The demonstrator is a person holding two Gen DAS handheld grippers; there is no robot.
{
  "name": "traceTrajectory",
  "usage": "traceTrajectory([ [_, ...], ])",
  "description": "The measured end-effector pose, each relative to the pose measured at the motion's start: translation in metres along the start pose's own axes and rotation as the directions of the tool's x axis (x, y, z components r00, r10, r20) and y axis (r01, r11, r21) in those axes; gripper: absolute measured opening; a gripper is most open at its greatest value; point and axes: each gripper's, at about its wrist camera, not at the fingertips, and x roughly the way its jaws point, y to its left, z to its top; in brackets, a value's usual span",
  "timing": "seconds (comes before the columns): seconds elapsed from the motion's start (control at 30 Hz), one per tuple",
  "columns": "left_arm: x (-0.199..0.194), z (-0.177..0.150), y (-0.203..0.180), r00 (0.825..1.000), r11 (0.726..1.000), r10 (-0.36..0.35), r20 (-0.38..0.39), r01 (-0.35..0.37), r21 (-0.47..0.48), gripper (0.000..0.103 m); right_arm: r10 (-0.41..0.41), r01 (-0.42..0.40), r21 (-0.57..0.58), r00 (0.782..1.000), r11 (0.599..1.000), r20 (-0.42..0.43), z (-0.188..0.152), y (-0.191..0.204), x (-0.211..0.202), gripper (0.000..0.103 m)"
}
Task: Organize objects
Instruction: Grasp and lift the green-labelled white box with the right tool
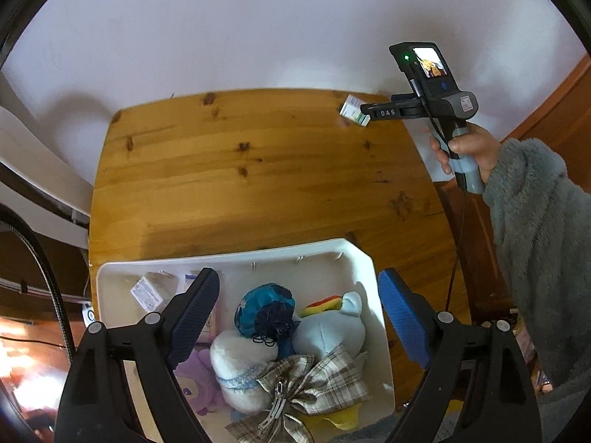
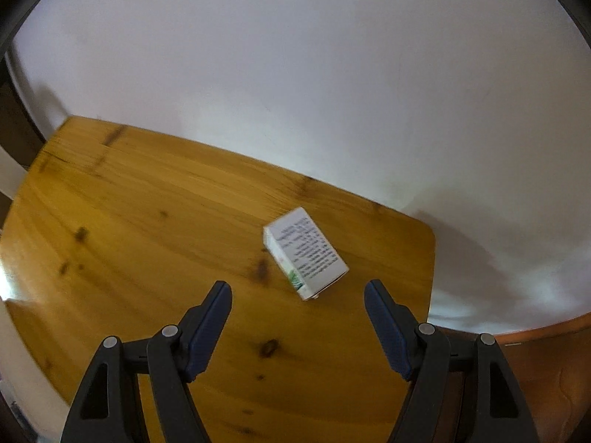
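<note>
Jaws apart, right hand-held gripper (image 2: 297, 306) hovers just short of the small white box (image 2: 308, 256); left hand-held gripper (image 1: 297, 295), likewise apart, hangs above the white bin (image 1: 236, 260) of toys.

White bin (image 1: 364, 258), plaid bow (image 1: 314, 380)
</note>
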Motion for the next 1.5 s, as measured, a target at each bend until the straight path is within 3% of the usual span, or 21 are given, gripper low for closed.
traceTrajectory([
  [0.33, 0.03, 0.003, 0.012, 0.996, 0.998, -0.005, -0.085, 0.0, -0.06, 0.09, 0.022, -0.021, 0.027, 0.999, 0.999, -0.043, 0.011, -0.013, 0.043, 0.073],
  [0.63, 0.037, 0.004, 0.018, 0.995, 0.995, -0.005, -0.104, -0.005, -0.096, 0.09, 0.141, -0.133, 0.093, 0.986, 0.987, -0.086, 0.008, -0.013, 0.054, 0.035],
  [0.8, 0.037, 0.004, 0.02, 0.994, 0.994, -0.01, -0.113, -0.003, -0.113, 0.09, 0.162, -0.154, 0.096, 0.983, 0.983, -0.084, 0.004, -0.007, 0.043, 0.035],
  [1.1, 0.028, 0.001, 0.02, 0.995, 0.993, -0.004, -0.099, -0.008, -0.117, 0.09, 0.226, -0.223, 0.147, 0.974, 0.964, -0.007, -0.01, 0.003, -0.006, 0.034],
  [1.5, -0.009, -0.013, -0.004, 1.0, 0.998, 0.009, -0.024, -0.01, -0.063, 0.09, 0.289, -0.314, 0.199, 0.946, 0.928, 0.144, -0.039, 0.019, -0.118, 0.034],
])
